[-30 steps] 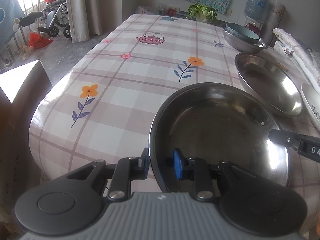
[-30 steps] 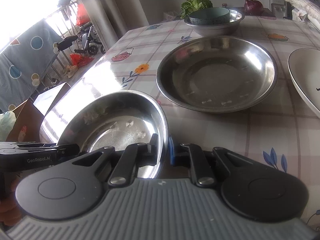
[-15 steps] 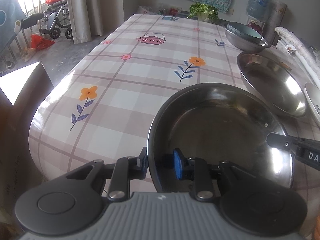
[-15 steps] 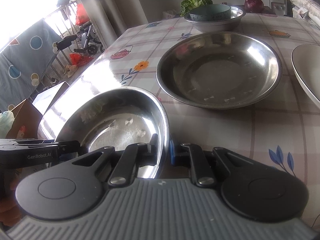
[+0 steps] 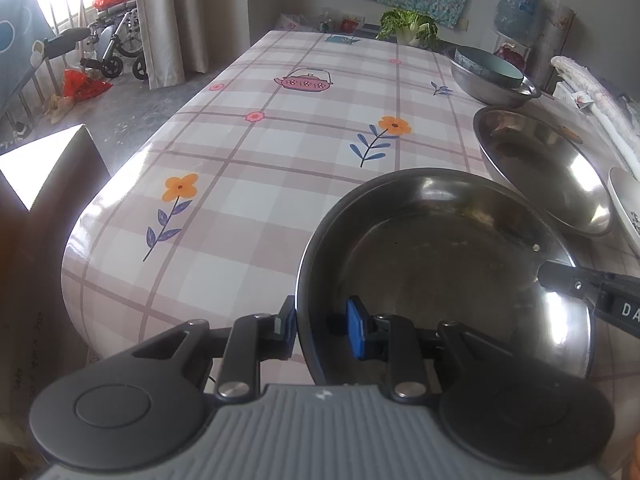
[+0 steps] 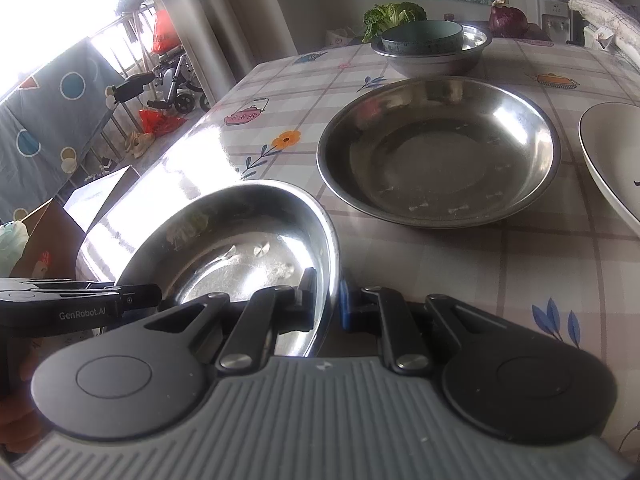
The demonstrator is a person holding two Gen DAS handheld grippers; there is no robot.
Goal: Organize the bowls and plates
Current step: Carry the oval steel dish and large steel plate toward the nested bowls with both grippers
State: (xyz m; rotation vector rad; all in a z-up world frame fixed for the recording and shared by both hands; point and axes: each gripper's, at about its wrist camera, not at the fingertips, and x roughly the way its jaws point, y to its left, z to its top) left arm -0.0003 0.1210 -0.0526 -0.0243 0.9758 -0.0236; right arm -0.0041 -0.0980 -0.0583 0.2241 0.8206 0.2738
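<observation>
The steel plate [image 5: 440,276] was at the near corner of the surface [image 5: 280,152], and both tools held it by opposite sides of its rim. The left tool [image 5: 320,326] was closed on the near rim, with one finger outside the wall and the blue pad inside. The right tool [image 6: 326,300] was clamped tight on the other side of the rim, one finger in the dish and one outside. In the right wrist view the plate looked tilted, but I could not tell if its bottom touched the surface. Just beyond it, a larger steel plate [image 6: 440,152] lay flat on the checked cloth, close to the held plate but apart from it. To the right of that one was a white dish [image 6: 612,152], only partly in view. Further back, near the far end of the surface, a steel bowl [image 6: 432,58] stood with a teal bowl [image 6: 420,36] inside it. Behind these were a leafy green vegetable [image 6: 394,14] and a red onion [image 6: 508,20]. A wheelchair [image 5: 120,40] stood on the floor by the curtain.
</observation>
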